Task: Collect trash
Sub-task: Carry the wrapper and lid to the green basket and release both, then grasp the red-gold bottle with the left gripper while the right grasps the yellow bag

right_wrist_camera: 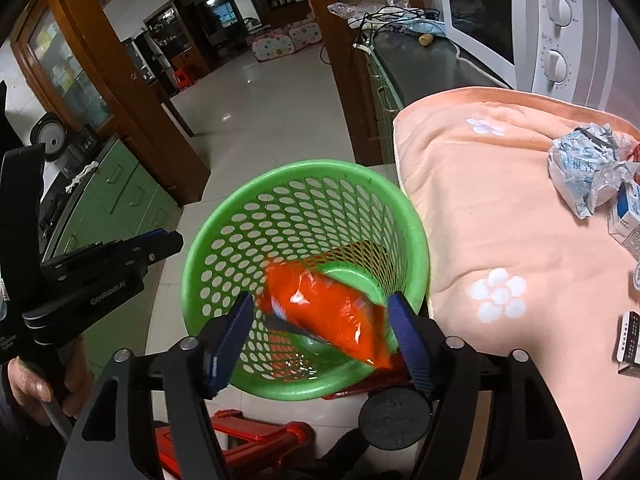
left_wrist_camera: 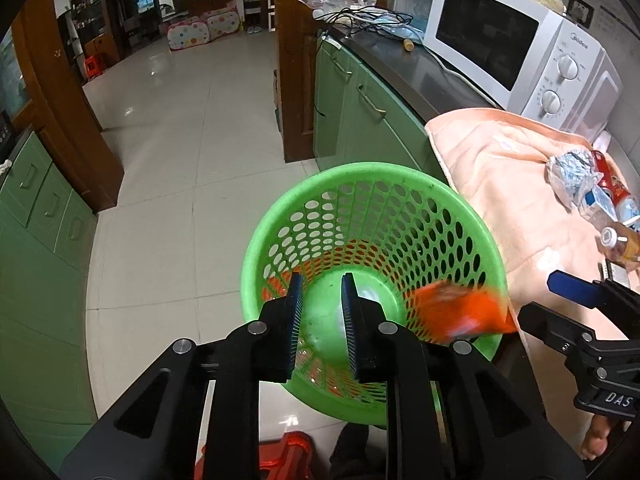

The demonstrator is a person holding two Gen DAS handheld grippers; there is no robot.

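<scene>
We are at the drop: our right gripper (right_wrist_camera: 320, 328) stands spread over the green bin (right_wrist_camera: 416, 232), and the orange wrapper (right_wrist_camera: 328, 316) hangs blurred between its pads, touching neither that we can see, so we judge it is falling free into the bin. Our left gripper (left_wrist_camera: 322, 312) is parted a little with nothing between the pads, poised over the bin's near side; a pale shape lies at the bottom, which we cannot identify. To do this step well we should keep the right gripper over the mouth until the wrapper is below the rim, since a light foil pack can drift or catch on the near edge, and hold the pads wide so they do not snag it. More trash waits to the right on the peach towel (right_wrist_camera: 500, 200): a crumpled white bag (right_wrist_camera: 580, 168), a small carton (right_wrist_camera: 624, 216) and, in the left view, a bottle (left_wrist_camera: 620, 240). The microwave (left_wrist_camera: 520, 56) reads "Midea", the left gripper body reads "GenRobot.AI", and the right one shows "DAS".
</scene>
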